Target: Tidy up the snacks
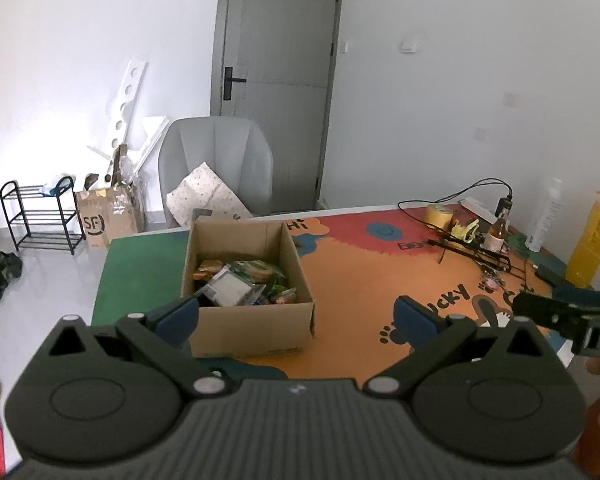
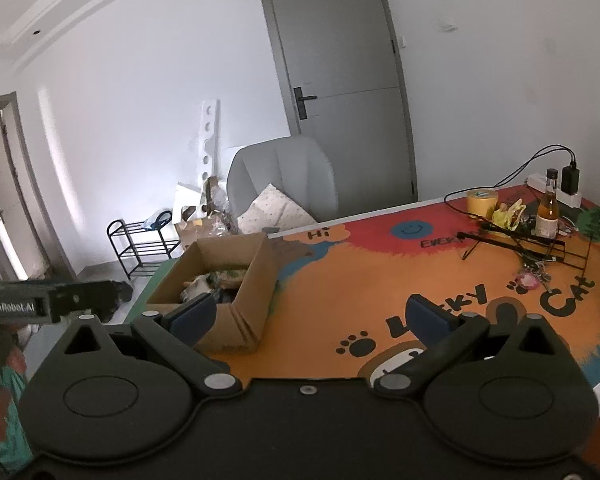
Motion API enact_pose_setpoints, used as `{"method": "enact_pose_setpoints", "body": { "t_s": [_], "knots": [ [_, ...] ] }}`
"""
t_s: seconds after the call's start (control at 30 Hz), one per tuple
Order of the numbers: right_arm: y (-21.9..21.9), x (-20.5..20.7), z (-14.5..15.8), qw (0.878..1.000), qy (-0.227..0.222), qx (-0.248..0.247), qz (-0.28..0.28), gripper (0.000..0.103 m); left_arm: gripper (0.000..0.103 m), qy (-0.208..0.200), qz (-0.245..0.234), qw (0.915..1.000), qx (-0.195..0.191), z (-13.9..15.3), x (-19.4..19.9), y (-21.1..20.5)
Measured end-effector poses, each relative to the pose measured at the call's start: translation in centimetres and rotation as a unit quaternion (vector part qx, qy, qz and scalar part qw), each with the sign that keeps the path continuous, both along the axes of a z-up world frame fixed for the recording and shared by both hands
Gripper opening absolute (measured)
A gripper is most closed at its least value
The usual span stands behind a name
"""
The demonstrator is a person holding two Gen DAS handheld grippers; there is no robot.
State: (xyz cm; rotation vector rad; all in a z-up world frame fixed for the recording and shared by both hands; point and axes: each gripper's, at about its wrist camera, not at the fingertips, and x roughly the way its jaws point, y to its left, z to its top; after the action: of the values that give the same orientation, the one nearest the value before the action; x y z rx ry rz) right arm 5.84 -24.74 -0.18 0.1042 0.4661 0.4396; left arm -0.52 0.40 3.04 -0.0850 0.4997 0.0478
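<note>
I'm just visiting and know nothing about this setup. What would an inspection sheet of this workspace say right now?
Surface: table with a colourful cartoon mat, mostly bare in the middle.
Job's things: open cardboard box at the mat's left end, with snack packets piled inside.
Clutter: yellow tape roll, small glass bottle, black wire rack lying flat, keys, all at the far right.
Grippers: left gripper and right gripper, both with jaws wide open and empty, above the table.
Cables: black cable looping to a plugged-in charger.
Surroundings: grey door, grey chair with a cushion, black shoe rack, a second cardboard box on the floor.
</note>
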Motion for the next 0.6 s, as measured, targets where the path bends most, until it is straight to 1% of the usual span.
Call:
{"method": "enact_pose_setpoints", "body": {
  "t_s": [0.1, 0.27, 0.43, 0.6],
  "knots": [
    [-0.1, -0.1, 0.1, 1.0, 0.008, 0.002, 0.0, 0.103, 0.103, -0.003, -0.006, 0.9999, 0.014, 0.2, -0.6, 0.1],
    [-0.2, -0.4, 0.2, 1.0, 0.015, -0.004, -0.001, 0.103, 0.103, -0.004, -0.004, 0.9997, 0.022, 0.2, -1.3, 0.3],
    [-0.2, -0.5, 0.3, 1.0, 0.021, -0.005, 0.011, 0.103, 0.103, -0.005, -0.001, 0.9999, 0.016, -0.1, -1.5, 0.8],
    [-0.2, -0.5, 0.4, 1.0, 0.025, -0.004, 0.012, 0.103, 0.103, -0.006, 0.002, 0.9999, 0.011, -0.3, -1.7, 1.4]
  ]
}}
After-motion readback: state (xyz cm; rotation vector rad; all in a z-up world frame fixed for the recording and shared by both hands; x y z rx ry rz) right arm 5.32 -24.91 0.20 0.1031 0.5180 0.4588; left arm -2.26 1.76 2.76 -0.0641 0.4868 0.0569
